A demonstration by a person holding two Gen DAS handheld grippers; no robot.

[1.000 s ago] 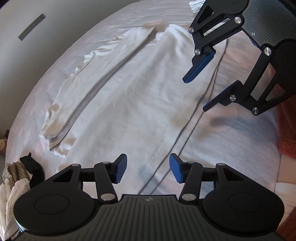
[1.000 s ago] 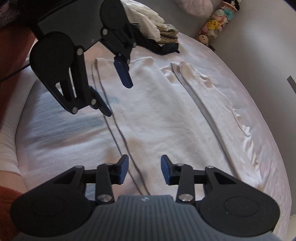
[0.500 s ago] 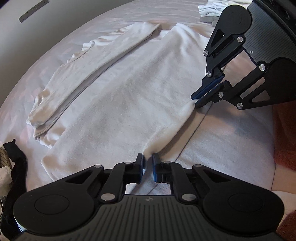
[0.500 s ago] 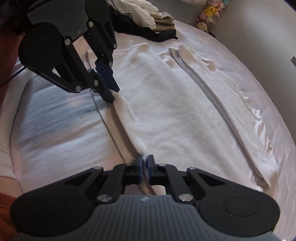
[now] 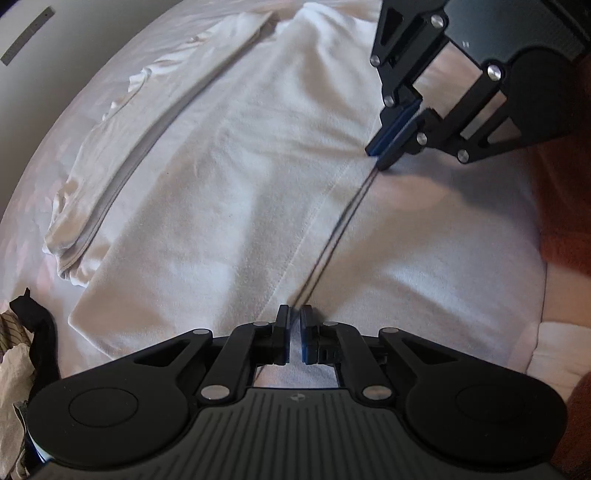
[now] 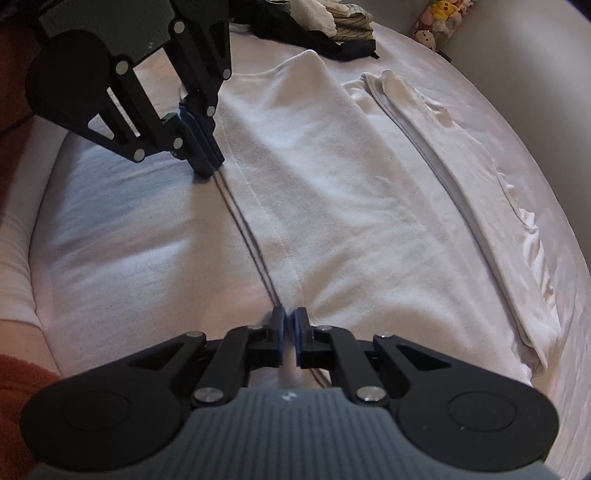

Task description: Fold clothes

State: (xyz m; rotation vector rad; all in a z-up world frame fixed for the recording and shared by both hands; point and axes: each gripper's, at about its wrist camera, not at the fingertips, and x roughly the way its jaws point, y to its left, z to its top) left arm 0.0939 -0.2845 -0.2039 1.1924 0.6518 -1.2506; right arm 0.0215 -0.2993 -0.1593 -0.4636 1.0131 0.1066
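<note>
Both claws have closed since a second ago, when their blue pads were spread wide above the fabric; each now pinches the near hemmed edge of the white garment point(image 5: 229, 192). That garment lies flat and lengthwise across the middle of the bed point(image 5: 443, 251), its folded sleeve point(image 5: 122, 147) resting along its far side, towards the bed's far edge. A pile of dark and striped clothes point(image 6: 317, 26) sits near one end of the bed. Left claw point(image 5: 294, 314) grips the hem at one end, pads pressed together on the cloth. Right claw point(image 6: 289, 317) grips the same edge further along, pads likewise clamped on it.
</note>
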